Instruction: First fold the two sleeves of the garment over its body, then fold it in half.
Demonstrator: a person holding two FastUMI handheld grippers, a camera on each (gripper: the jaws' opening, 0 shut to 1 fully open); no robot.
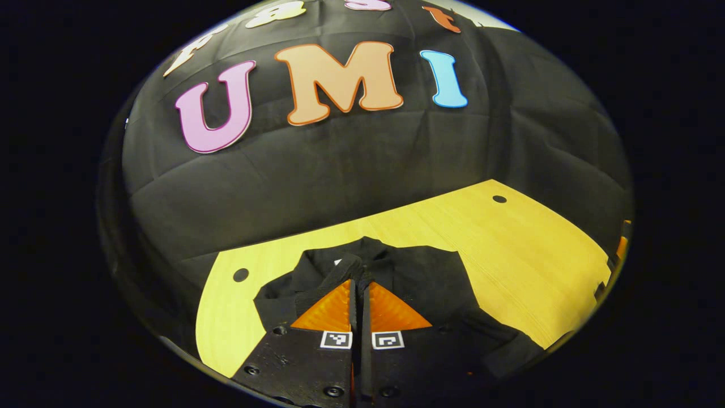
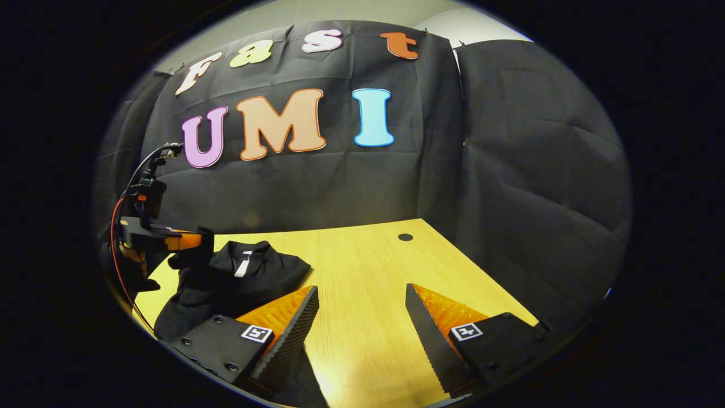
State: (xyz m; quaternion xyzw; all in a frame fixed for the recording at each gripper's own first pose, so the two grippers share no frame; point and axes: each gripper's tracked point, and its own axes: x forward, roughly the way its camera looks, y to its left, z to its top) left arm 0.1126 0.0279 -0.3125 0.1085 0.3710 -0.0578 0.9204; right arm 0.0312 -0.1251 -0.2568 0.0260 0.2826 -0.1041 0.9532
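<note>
Left claw (image 1: 359, 281) pinched on garment (image 1: 430, 272)

A black garment (image 1: 430, 277) with a collar and a white neck label is spread on the wooden table, partly bunched. In the right gripper view it (image 2: 249, 277) lies at the left, its collar on the far side.

both views are dim overall, the light falling from above onto the wooden table (image 2: 362, 272), which shines warm and bright with a soft glare patch near the bottom of the right gripper view. the black garment (image 1: 430, 272) loses its detail in shadow. fisheye bending curves the table edges strongly; focus is sharp.
</note>
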